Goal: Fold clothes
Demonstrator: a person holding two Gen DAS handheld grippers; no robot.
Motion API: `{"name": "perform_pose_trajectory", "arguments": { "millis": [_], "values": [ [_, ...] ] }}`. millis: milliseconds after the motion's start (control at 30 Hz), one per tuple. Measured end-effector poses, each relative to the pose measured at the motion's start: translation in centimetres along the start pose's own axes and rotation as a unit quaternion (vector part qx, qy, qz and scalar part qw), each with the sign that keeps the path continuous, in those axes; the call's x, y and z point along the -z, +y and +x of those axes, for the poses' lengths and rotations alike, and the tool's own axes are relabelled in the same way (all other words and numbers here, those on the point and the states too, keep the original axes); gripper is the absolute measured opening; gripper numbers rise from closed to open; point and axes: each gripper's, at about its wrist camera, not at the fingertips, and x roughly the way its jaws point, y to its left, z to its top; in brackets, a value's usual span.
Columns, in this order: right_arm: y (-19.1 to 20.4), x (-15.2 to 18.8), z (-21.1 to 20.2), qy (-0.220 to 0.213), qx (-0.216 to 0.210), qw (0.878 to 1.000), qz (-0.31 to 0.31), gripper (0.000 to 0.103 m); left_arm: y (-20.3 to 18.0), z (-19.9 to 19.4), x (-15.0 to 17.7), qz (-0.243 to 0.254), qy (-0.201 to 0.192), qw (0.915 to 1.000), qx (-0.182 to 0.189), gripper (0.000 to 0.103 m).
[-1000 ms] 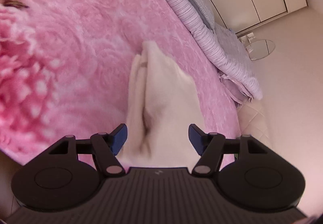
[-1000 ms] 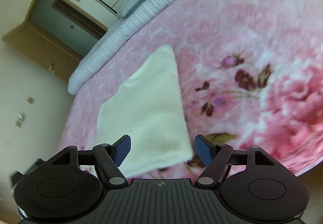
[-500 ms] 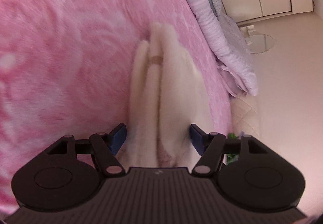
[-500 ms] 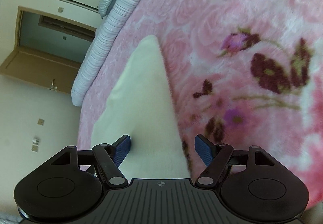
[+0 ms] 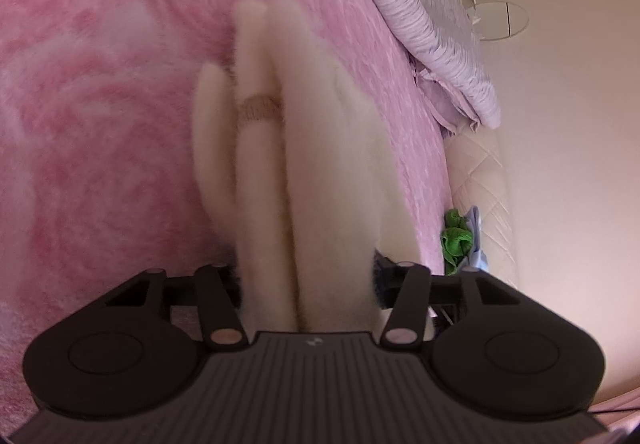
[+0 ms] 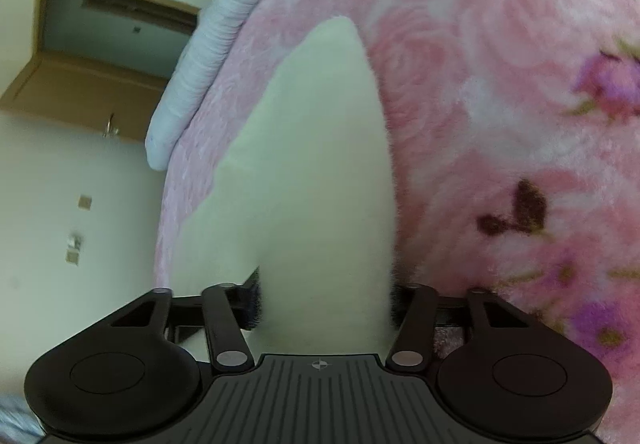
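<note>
Your left gripper has its jaws set around the near end of the cream fleece garment, which lies folded into thick, soft-edged layers on the pink bedspread — the pile presses against both pads, so the jaws are holding it. A tan knitted band crosses one of the rounded folds. Your right gripper grips another edge of the same garment; from this side it shows as a smooth, pale, tapering slab (its far tip narrows to a rounded point). The bedspread is plush, embossed with roses and printed with dark leaves. A ribbed lilac quilt runs along the bed's far edge — beside the bed, a crumpled green cloth.
</note>
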Motion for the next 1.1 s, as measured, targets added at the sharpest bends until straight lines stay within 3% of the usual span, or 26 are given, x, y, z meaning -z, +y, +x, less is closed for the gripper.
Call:
{"name": "perform_pose_trajectory", "arguments": {
  "millis": [133,333,600,867,1100],
  "values": [
    [1.8,-0.6,-1.0,0.015,0.012,0.999,0.027,0.042,-2.1,-1.7,-0.9,-0.022,0.004,0.9997,-0.013,0.040],
    [9.0,-3.6,-2.6,0.051,0.011,0.998,0.037,0.041,-7.2,-7.7,-3.2,-0.075,-0.019,0.9966,-0.029,0.039],
    [21.0,-6.2,-1.5,0.116,-0.021,0.993,-0.011,0.041,-12.5,-18.7,-5.3,-0.114,-0.101,0.9872,-0.047,0.039],
    [32.3,-3.5,7.3,0.150,-0.057,0.985,-0.063,0.041,-9.7,-31.4,-9.2,-0.117,-0.169,0.9769,-0.058,0.039],
    [42.1,4.3,18.0,0.117,-0.069,0.989,-0.050,0.041,-2.4,-44.7,-16.7,-0.080,-0.139,0.9850,-0.065,0.039]
  ]
}}
